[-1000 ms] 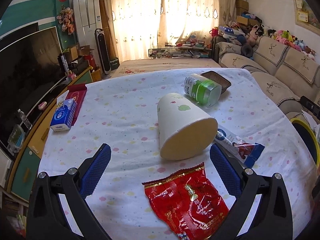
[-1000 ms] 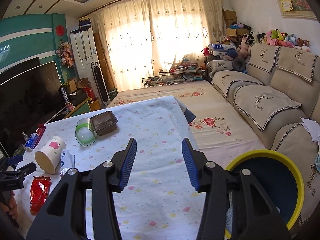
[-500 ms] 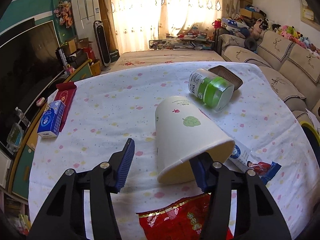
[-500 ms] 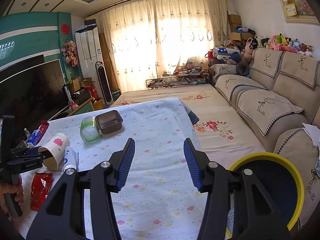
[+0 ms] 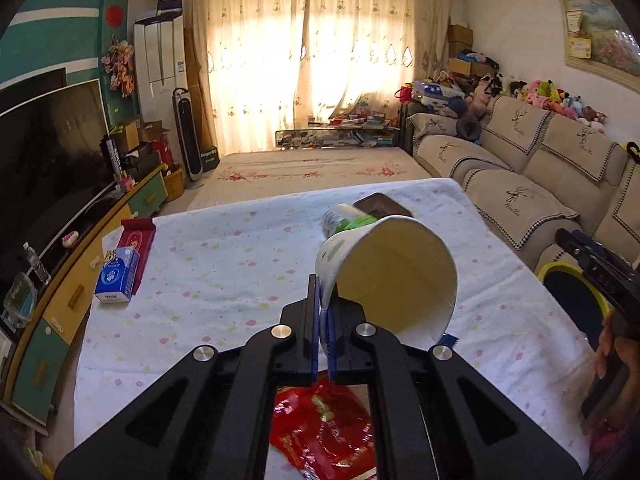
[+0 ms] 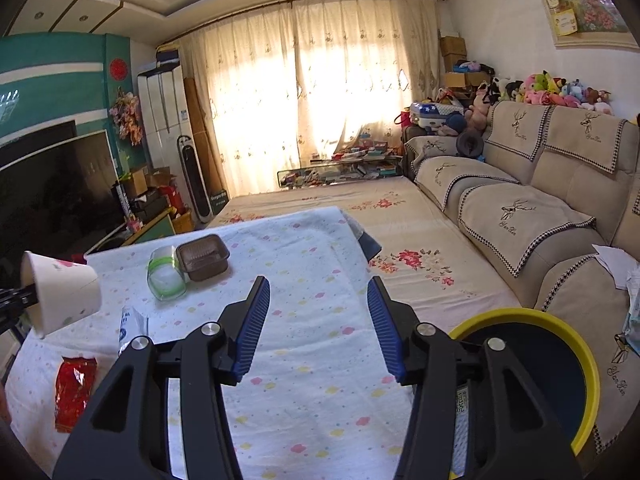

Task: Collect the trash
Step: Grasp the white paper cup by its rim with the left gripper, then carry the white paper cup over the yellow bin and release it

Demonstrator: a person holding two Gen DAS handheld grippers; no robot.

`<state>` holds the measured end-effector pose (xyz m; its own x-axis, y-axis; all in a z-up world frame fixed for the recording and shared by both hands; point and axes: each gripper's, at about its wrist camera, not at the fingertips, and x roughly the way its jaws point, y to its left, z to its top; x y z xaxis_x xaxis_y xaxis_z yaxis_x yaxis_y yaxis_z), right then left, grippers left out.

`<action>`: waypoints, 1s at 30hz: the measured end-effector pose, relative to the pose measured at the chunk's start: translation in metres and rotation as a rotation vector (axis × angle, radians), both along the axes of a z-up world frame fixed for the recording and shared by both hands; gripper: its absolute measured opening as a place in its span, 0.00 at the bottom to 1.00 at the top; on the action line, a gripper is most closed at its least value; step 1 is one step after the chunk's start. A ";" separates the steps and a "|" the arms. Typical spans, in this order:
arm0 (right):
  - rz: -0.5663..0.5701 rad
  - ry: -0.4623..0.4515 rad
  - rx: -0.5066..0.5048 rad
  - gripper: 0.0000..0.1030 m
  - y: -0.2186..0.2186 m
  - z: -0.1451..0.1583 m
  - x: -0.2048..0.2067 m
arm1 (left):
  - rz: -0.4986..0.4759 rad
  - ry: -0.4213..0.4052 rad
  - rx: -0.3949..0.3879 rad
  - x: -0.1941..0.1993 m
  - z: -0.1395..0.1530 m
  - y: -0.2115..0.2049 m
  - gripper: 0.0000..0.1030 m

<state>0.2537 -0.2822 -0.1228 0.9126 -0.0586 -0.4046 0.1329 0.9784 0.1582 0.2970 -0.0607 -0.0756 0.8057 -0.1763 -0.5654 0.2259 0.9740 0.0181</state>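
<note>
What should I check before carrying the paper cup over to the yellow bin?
1. Grip on the cup: ok. The left gripper is shut on the wall of the paper cup at its rim.
2. Cup clear of the table: ok. In the right wrist view the cup hangs above the cloth.
3. Cup empty: ok as far as shown; the visible inside looks bare.
4. Bin open: ok. The yellow bin has no lid on it and stands beside the table.
5. Right gripper out of the way: not ok. It is open and empty between cup and bin.
6. Remaining trash: not ok. The red wrapper lies on the table.
</note>
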 end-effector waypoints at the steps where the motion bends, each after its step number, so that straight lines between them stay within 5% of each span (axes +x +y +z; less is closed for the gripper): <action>1: -0.007 -0.012 0.016 0.47 -0.004 0.002 -0.003 | -0.027 -0.005 -0.006 -0.009 0.007 -0.008 0.03; 12: -0.202 -0.084 0.039 0.52 -0.078 0.025 -0.094 | -0.334 -0.009 0.004 -0.051 0.037 -0.133 0.03; 20: -0.384 -0.038 -0.005 0.53 -0.140 0.014 -0.173 | -0.547 0.121 0.026 -0.042 -0.002 -0.268 0.03; 27: -0.493 -0.026 0.004 0.53 -0.176 0.008 -0.209 | -0.610 0.238 0.032 -0.015 -0.046 -0.359 0.04; 30: -0.500 -0.032 0.010 0.53 -0.181 0.007 -0.212 | -0.619 0.259 0.040 -0.002 -0.060 -0.380 0.16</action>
<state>0.0421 -0.4629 -0.1158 0.7860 -0.4879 -0.3797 0.5798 0.7949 0.1786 0.2947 -0.4412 -0.1353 0.4002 -0.5375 -0.7422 0.7446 0.6629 -0.0785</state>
